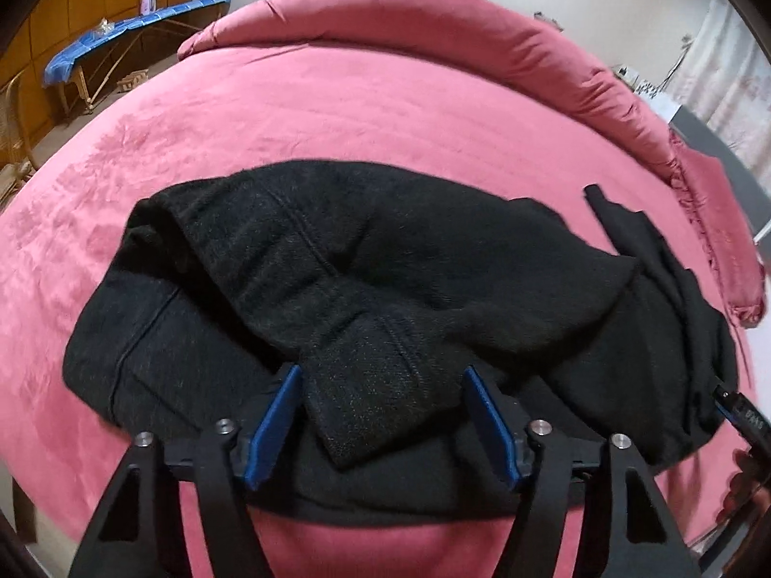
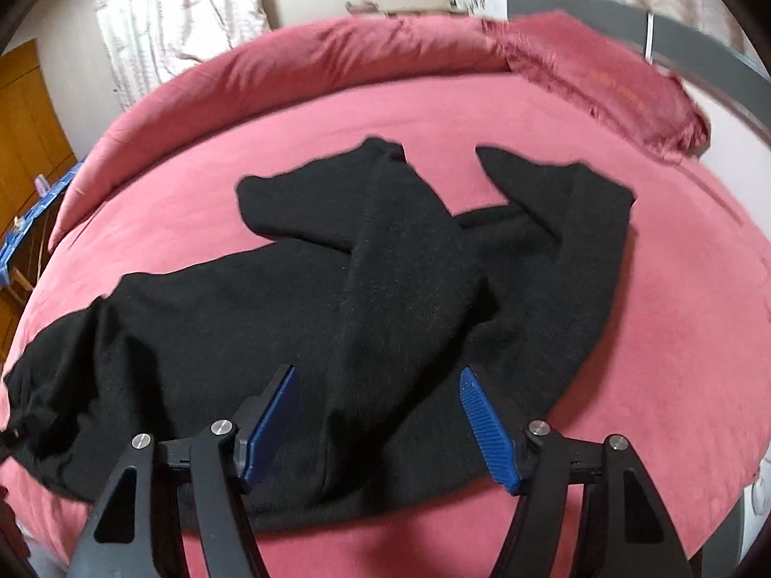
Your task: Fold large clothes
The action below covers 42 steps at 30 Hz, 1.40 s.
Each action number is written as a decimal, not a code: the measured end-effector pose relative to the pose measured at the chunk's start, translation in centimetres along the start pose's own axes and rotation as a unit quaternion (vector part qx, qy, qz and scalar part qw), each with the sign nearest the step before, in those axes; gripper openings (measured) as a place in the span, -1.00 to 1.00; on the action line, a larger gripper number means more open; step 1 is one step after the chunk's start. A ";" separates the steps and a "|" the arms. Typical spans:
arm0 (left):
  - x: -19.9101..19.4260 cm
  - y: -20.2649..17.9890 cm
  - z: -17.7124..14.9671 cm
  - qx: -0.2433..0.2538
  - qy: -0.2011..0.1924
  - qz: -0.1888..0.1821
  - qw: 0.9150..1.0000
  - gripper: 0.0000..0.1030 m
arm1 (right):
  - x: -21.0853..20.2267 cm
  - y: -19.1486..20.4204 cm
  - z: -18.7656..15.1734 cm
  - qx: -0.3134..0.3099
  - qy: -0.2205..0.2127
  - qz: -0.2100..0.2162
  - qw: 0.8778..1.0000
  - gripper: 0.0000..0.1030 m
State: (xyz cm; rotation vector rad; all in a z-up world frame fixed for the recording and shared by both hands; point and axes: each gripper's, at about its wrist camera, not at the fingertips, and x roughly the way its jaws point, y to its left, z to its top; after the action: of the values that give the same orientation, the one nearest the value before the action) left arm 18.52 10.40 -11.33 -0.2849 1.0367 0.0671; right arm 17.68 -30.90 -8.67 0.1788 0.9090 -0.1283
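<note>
**Both grippers poised over the black garment**

Our left gripper [image 1: 383, 416] stood part open astride a folded sleeve cuff [image 1: 371, 414], pads clear. Our right gripper [image 2: 378, 421] likewise straddled a ridge of the black garment [image 2: 299, 298], presumably seeking paired grips. Beyond lay the pink bedspread [image 2: 650, 298].

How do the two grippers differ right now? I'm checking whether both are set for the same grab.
The left gripper straddles a folded flap of the black garment, while the right gripper sits over a long smooth ridge of it. The left gripper's pads show smooth faces; one of the right gripper's pads shows ribbing. Both are open, blue-padded, over the pink bedspread.
</note>
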 end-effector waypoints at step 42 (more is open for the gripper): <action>-0.5 13.9 -0.1 -0.120 -0.080 0.050 0.988 0.61 | 1.8 -1.1 1.0 0.067 0.061 0.139 0.986 0.47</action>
State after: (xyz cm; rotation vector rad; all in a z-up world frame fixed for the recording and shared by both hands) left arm 15.52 23.76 -13.72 -0.4391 0.8832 0.3018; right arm 19.34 -32.20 -9.67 0.4408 0.9895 0.0814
